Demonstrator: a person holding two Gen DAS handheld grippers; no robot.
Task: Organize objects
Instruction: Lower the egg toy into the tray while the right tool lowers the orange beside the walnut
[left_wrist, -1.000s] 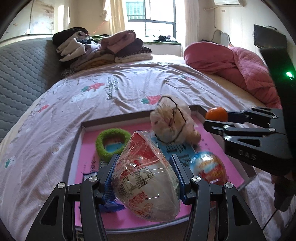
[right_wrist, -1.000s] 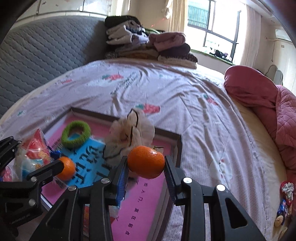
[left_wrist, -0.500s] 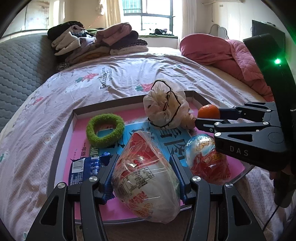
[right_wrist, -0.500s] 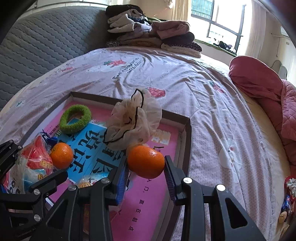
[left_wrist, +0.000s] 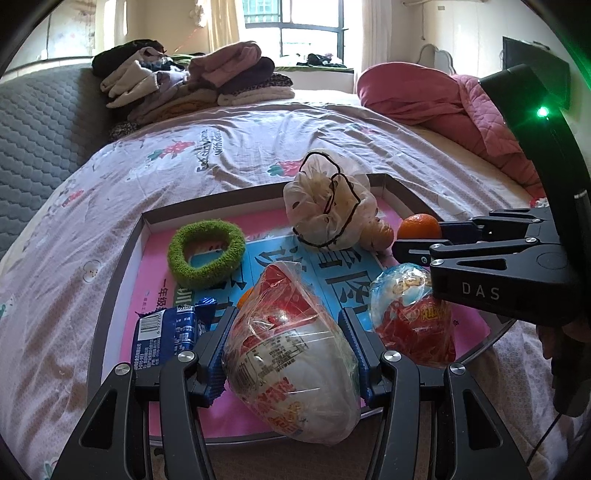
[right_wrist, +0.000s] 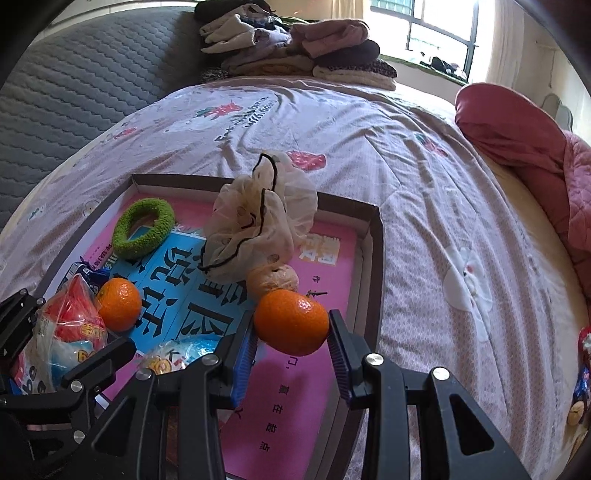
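Observation:
A shallow box (left_wrist: 122, 258) with a pink and blue printed floor lies on the bed; it also shows in the right wrist view (right_wrist: 373, 258). My left gripper (left_wrist: 288, 343) is shut on a wrapped instant noodle bowl (left_wrist: 291, 358) above the box's near edge. My right gripper (right_wrist: 291, 339) is shut on an orange (right_wrist: 291, 321) over the box's right part; the orange also shows in the left wrist view (left_wrist: 419, 226). In the box lie a green ring (left_wrist: 207, 251), a mesh bag (left_wrist: 328, 206), a blue snack pack (left_wrist: 162, 336), a second wrapped bowl (left_wrist: 410, 317) and another orange (right_wrist: 119, 304).
The bed has a lilac printed sheet (left_wrist: 221, 155). Folded clothes (left_wrist: 192, 81) are piled at the head, by a grey quilted headboard (right_wrist: 74, 88). A pink quilt (left_wrist: 443, 107) lies on the right. Small wrapped items (right_wrist: 583, 376) lie at the bed's right edge.
Both grippers have lowered toward the box while still holding the noodle bowl and the orange. More of the box floor and a second orange have come into view.

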